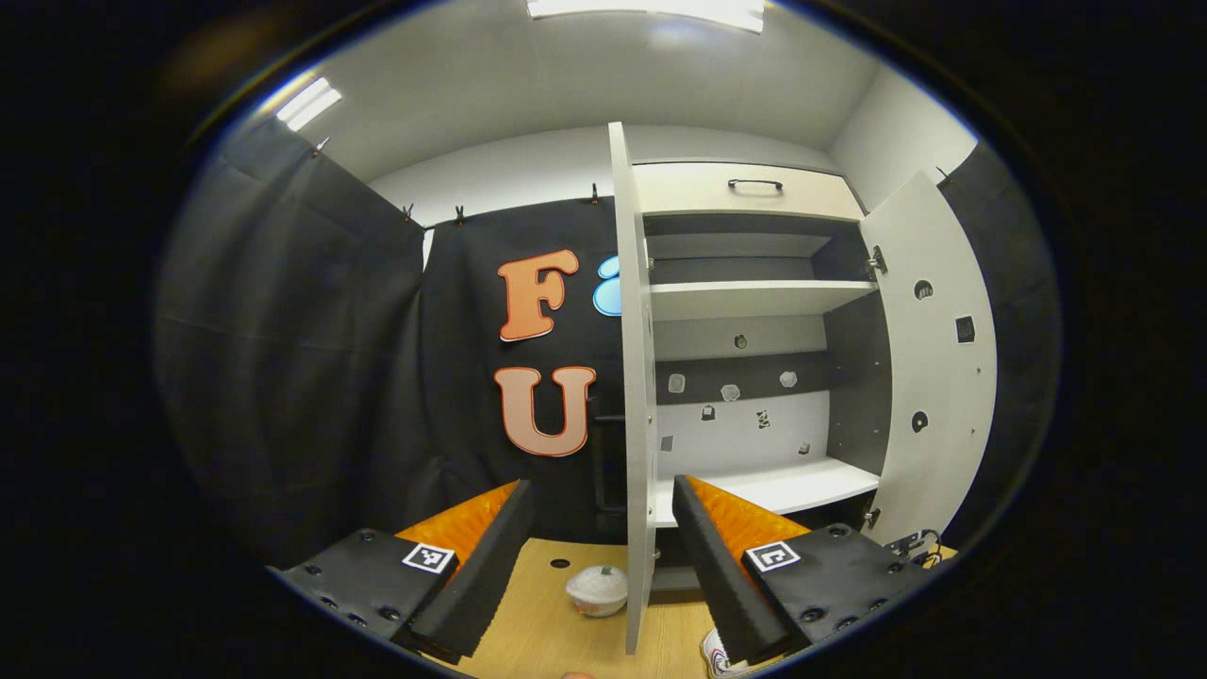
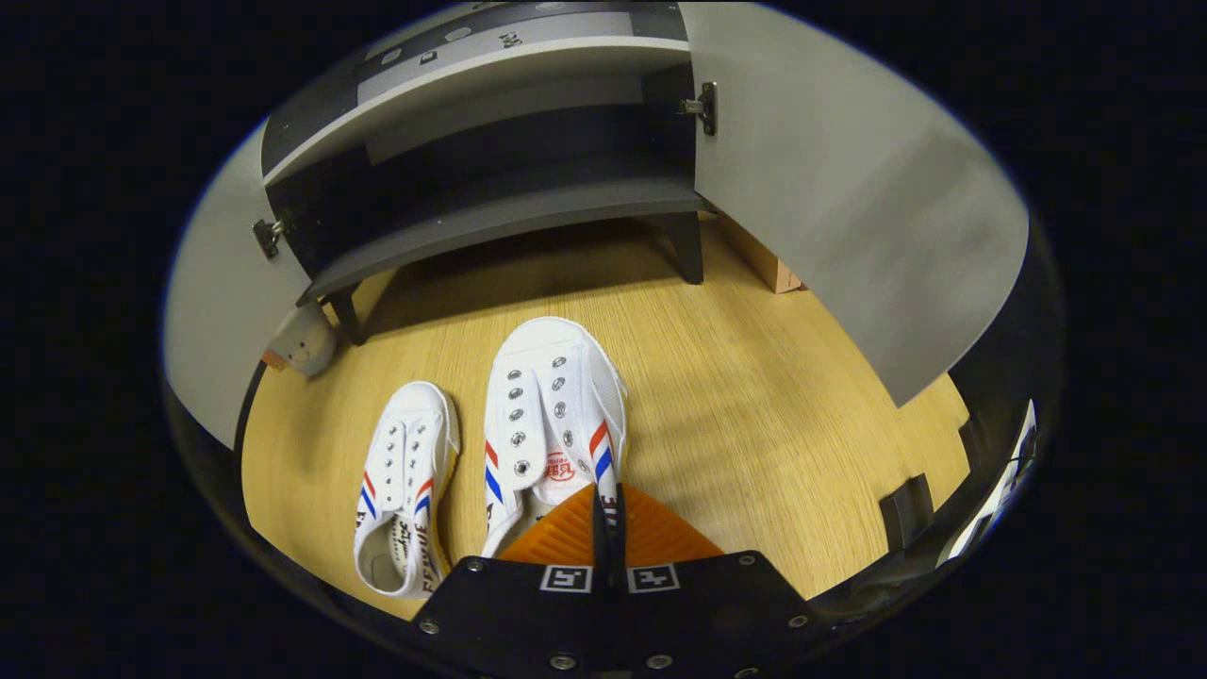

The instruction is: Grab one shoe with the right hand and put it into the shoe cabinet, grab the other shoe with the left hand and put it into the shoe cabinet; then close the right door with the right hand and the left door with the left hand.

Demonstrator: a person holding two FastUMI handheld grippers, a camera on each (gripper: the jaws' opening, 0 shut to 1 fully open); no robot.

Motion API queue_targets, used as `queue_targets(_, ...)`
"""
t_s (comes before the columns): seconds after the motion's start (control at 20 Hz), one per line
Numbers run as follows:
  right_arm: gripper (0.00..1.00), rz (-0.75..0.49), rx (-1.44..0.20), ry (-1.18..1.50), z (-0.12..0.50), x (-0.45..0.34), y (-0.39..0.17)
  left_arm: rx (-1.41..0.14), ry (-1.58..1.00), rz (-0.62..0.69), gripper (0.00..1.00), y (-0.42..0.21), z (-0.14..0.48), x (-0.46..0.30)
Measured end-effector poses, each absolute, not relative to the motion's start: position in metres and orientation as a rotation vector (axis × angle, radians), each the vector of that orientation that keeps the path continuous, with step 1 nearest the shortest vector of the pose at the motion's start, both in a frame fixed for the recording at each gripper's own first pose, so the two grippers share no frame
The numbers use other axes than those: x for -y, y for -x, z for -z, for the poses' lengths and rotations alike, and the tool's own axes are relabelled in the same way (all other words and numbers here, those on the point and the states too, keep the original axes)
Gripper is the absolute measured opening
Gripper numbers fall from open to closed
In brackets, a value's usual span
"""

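Two white canvas shoes with red and blue stripes lie side by side on the wooden floor in the right gripper view. My right gripper [image 2: 604,505] is shut on the side wall of the larger-looking shoe [image 2: 552,405]; the second shoe [image 2: 405,462] lies just left of it, untouched. In front of them the shoe cabinet [image 2: 509,217] stands with both doors open. In the left gripper view my left gripper [image 1: 602,490] is open and holds nothing, facing the cabinet's white shelves [image 1: 754,300], with the left door's edge [image 1: 636,377] in line between its fingers. A shoe's tip [image 1: 721,655] peeks out below.
The right door [image 1: 934,377] swings wide open; it also reaches over the floor [image 2: 849,207]. A small round whitish object [image 1: 596,589] sits on the floor by the left door [image 2: 203,321]. A wooden block [image 2: 768,264] lies beside the cabinet's right leg.
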State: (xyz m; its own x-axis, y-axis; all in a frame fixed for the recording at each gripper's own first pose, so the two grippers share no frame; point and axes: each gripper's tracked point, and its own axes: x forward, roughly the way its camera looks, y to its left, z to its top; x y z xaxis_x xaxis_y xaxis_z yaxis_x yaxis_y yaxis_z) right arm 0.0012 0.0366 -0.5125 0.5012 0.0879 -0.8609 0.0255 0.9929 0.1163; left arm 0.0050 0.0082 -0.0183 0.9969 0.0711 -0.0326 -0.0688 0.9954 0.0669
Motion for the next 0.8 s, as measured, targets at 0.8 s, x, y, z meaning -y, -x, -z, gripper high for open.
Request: queue_targets(0.8, 0.0, -0.155, -0.794, -0.151, 0.321, -0.034, -0.032, -0.036, -0.036, -0.048, 0.99, -0.021, 0.033, -0.024)
